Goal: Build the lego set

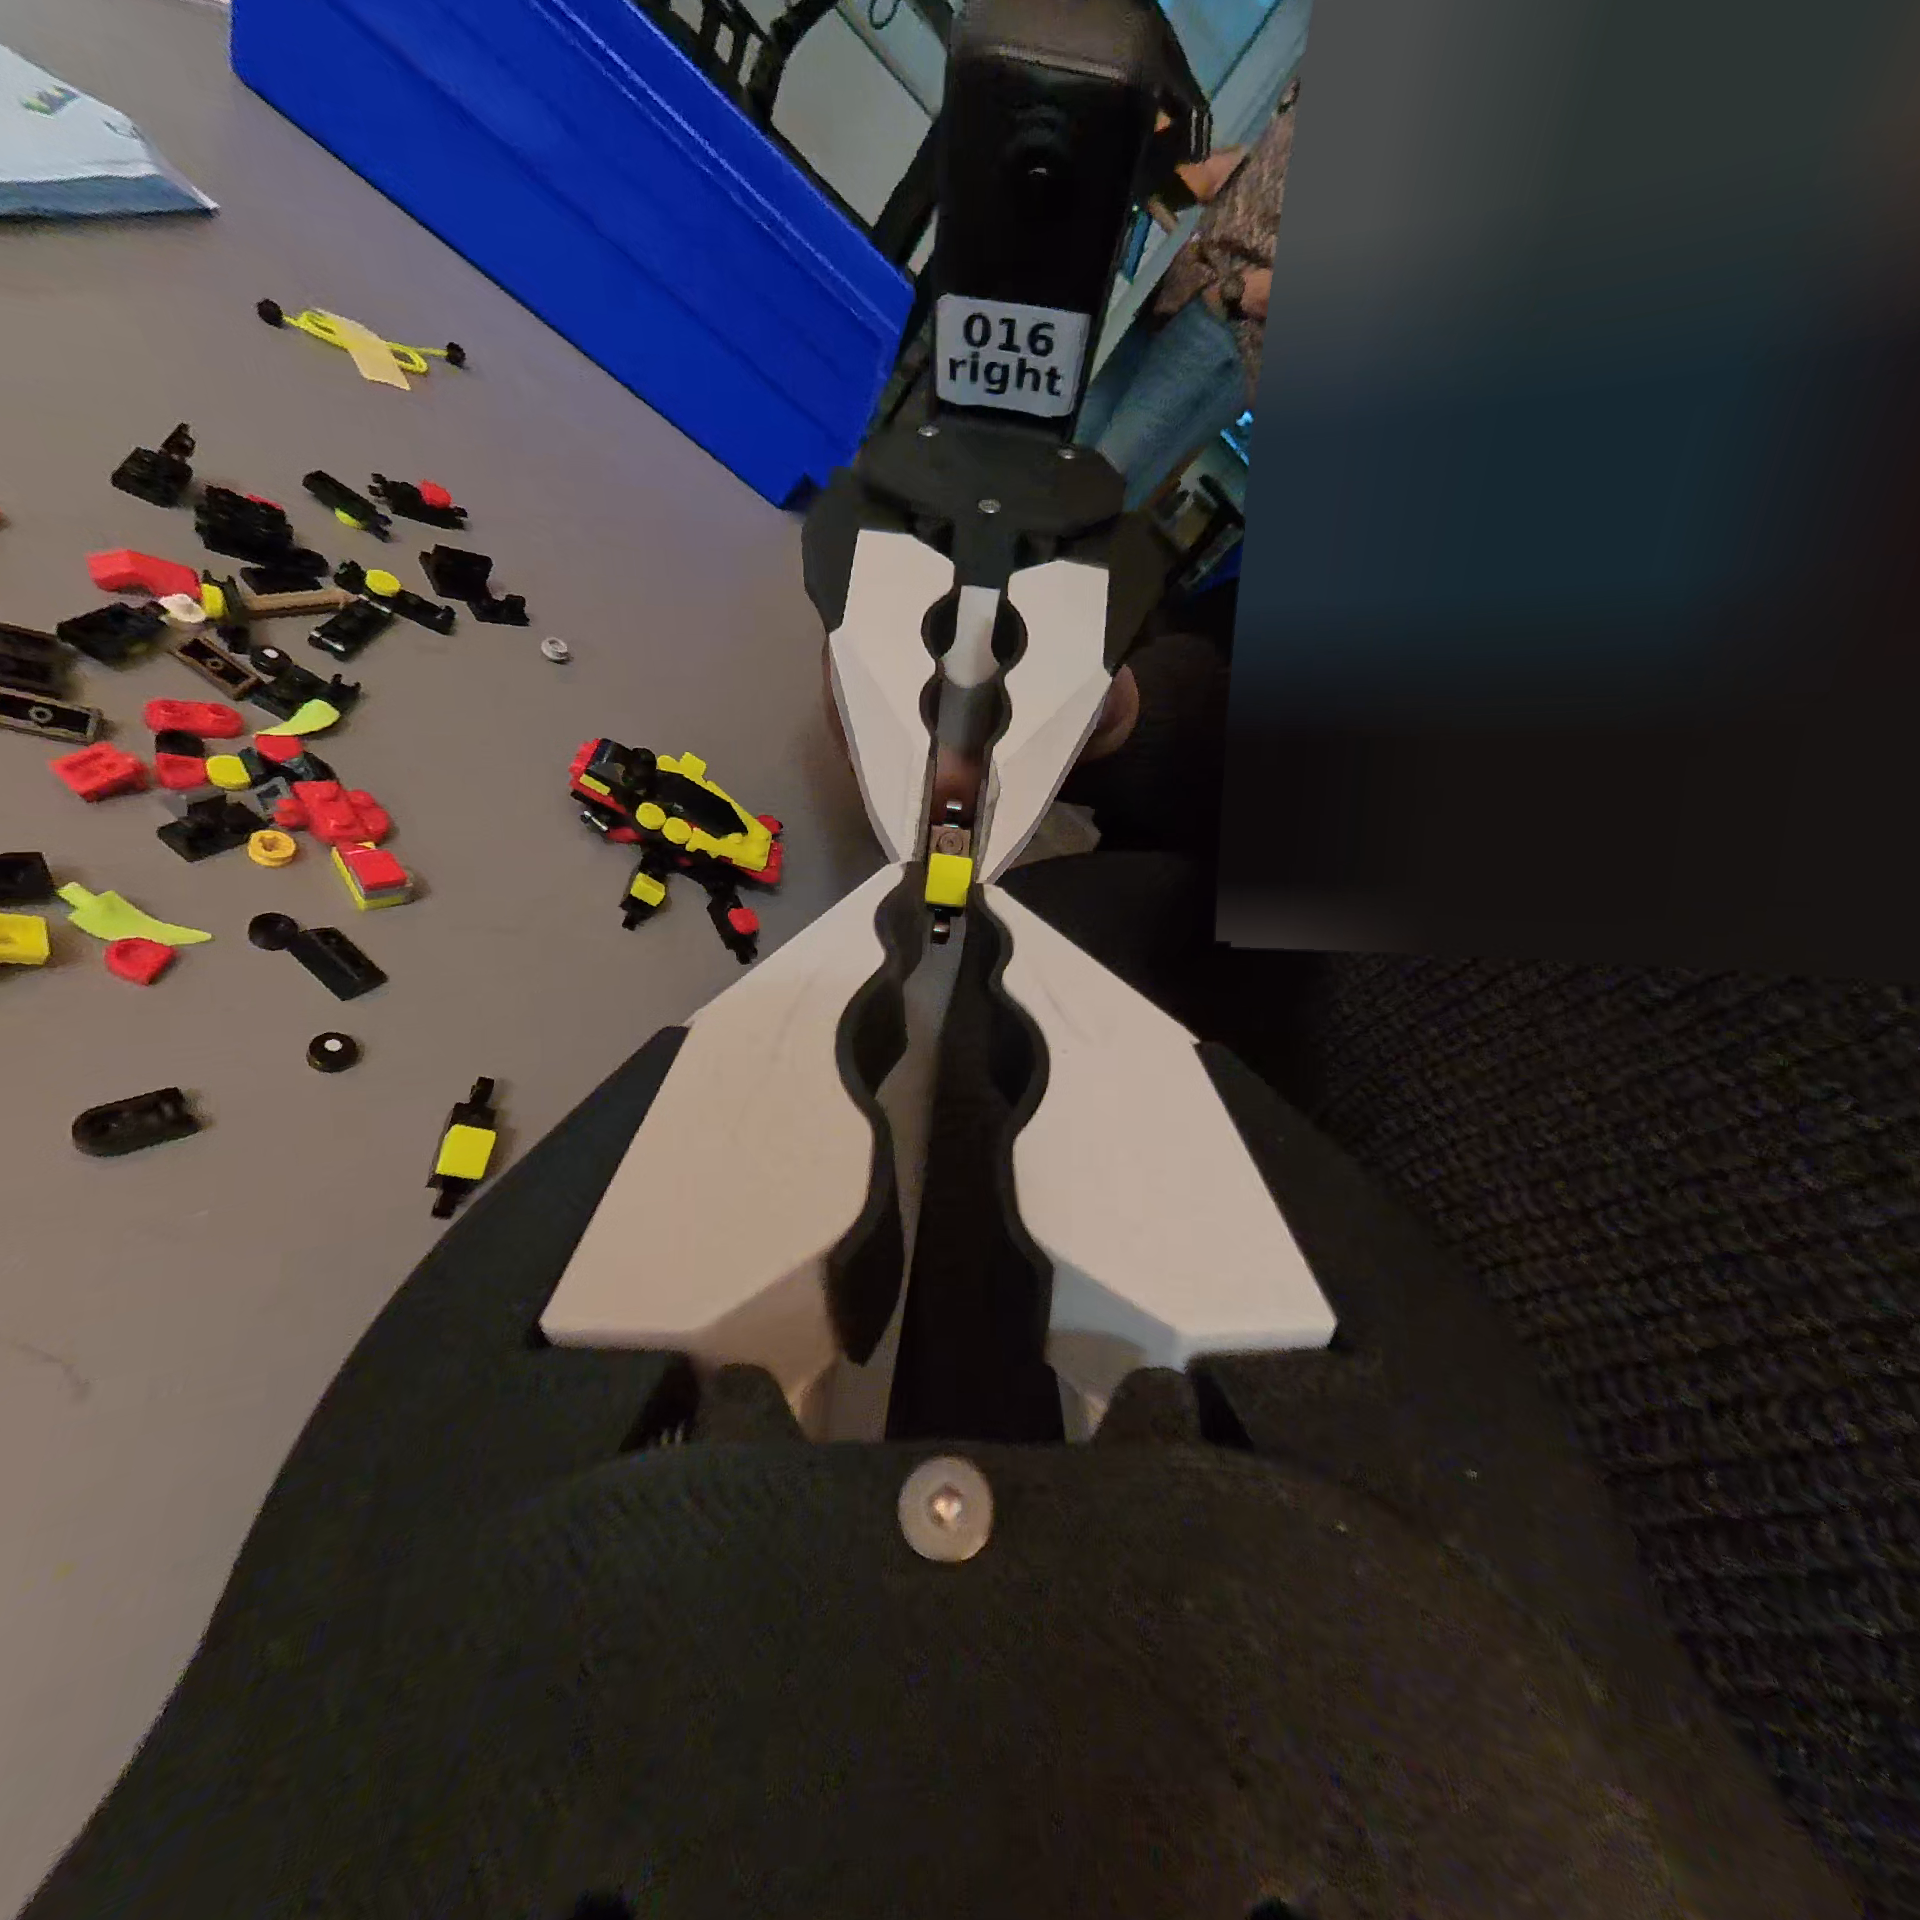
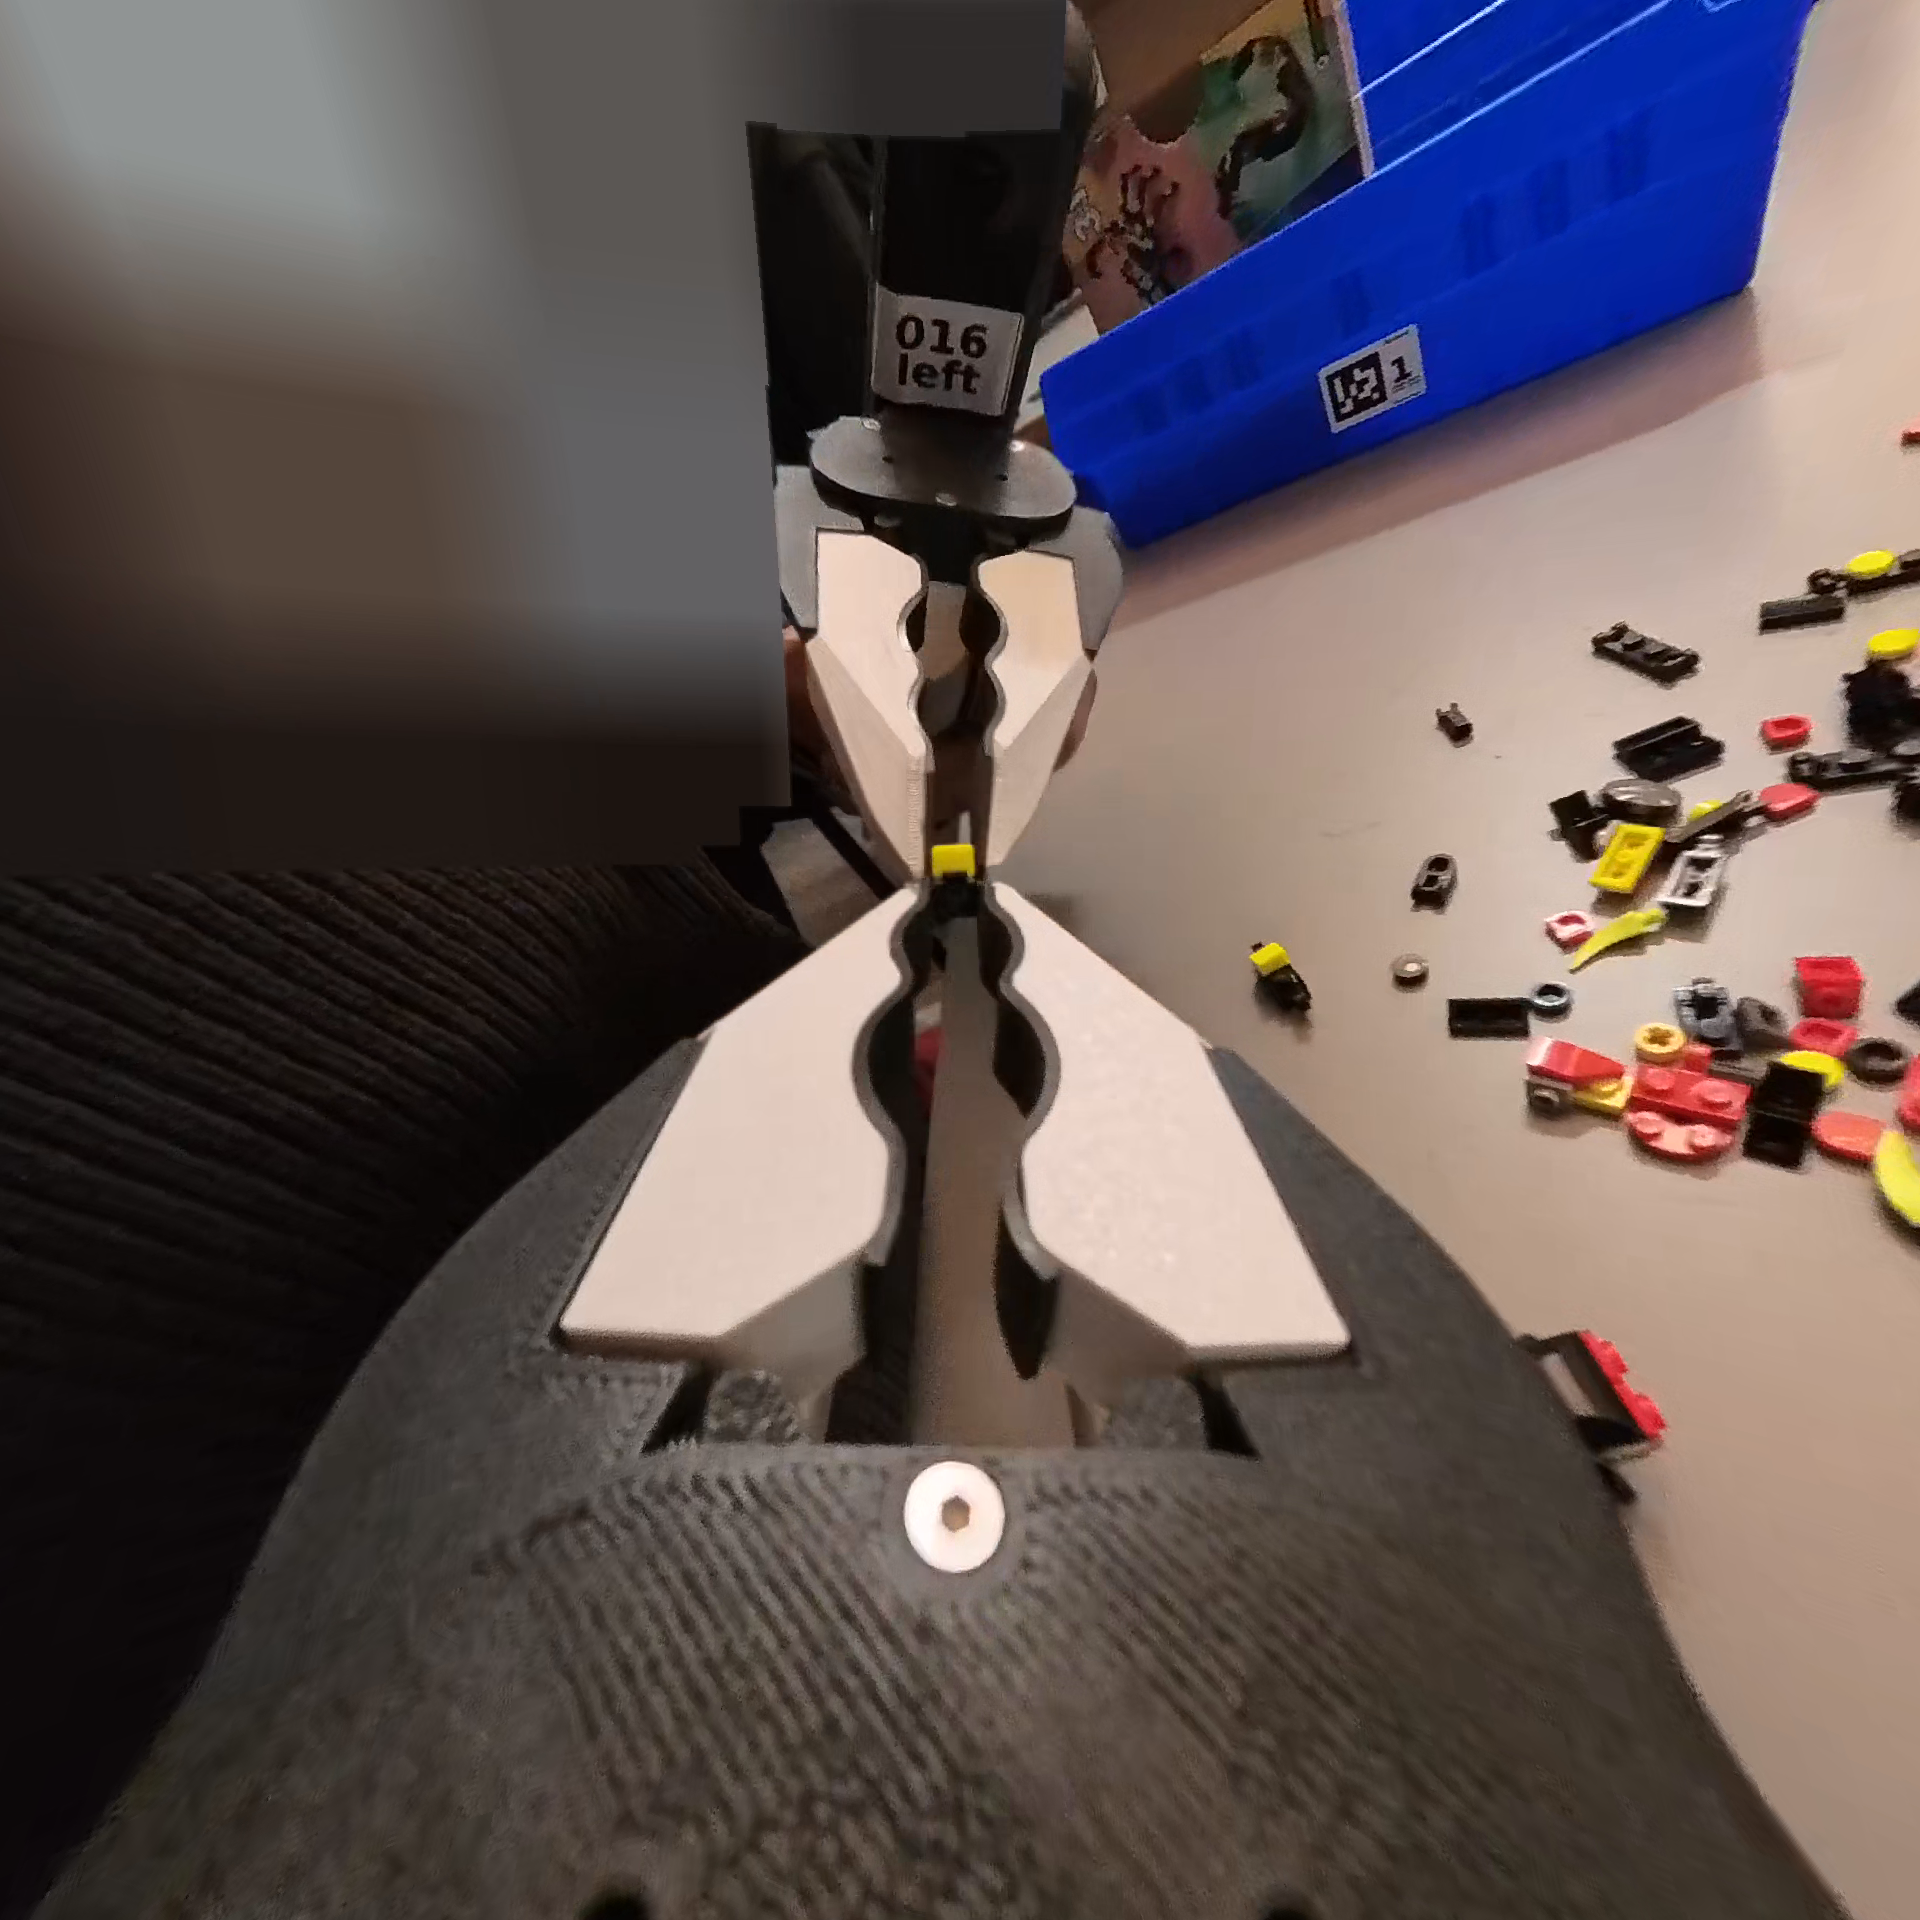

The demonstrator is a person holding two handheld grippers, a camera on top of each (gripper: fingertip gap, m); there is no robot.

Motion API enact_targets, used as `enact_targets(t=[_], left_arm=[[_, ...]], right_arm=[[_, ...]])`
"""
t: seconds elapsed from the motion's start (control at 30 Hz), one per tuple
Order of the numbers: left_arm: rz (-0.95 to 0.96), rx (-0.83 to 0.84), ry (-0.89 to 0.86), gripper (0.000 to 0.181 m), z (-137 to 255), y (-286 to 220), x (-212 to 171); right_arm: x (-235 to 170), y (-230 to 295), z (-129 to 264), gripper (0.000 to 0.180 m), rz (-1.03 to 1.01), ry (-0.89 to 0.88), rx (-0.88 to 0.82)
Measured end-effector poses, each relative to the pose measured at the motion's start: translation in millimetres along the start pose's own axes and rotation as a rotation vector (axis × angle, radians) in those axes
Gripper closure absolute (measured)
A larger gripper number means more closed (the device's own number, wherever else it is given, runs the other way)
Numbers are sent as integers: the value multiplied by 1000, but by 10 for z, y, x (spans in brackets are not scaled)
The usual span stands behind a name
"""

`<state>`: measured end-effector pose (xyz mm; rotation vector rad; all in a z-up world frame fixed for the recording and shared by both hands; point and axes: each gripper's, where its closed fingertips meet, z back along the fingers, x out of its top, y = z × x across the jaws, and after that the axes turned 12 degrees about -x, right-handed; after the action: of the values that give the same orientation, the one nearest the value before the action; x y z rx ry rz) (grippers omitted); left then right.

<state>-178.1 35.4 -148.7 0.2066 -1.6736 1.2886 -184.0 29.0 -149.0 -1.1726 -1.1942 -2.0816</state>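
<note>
Right now both grippers are meeting tip to tip above the near edge of the bench [image 1: 644,1039], each pinching one end of a small yellow-and-black lego piece [image 1: 948,878]. The left gripper [image 1: 945,914] is holding its jaws clamped on the near end, and the right gripper [image 2: 951,904] is gripping the opposite end, jaws likewise together on it. Holding it this way, off the bench, is probably letting the two halves be pressed or adjusted against each other. The half-built red, yellow and black model [image 1: 681,821] is waiting on the bench beside the scattered loose bricks [image 1: 229,727], with a blue bin [image 1: 582,208] standing behind them.
</note>
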Motion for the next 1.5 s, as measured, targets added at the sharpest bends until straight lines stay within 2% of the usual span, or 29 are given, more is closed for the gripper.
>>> enact_targets(t=[0.23,0.37,0.5,1.5], left_arm=[[-67,55,42,168,-13,17,-28],[-173,93,103,171,-30,-8,-65],[-221,95,134,175,-43,-38,-93],[-307,159,253,174,-44,39,-235]], right_arm=[[-8,24,29,173,208,-11,-48],[-48,48,31,173,445,-7,-126],[-68,68,32,173,555,-3,-158],[-218,27,-14,173,599,83,-166]])
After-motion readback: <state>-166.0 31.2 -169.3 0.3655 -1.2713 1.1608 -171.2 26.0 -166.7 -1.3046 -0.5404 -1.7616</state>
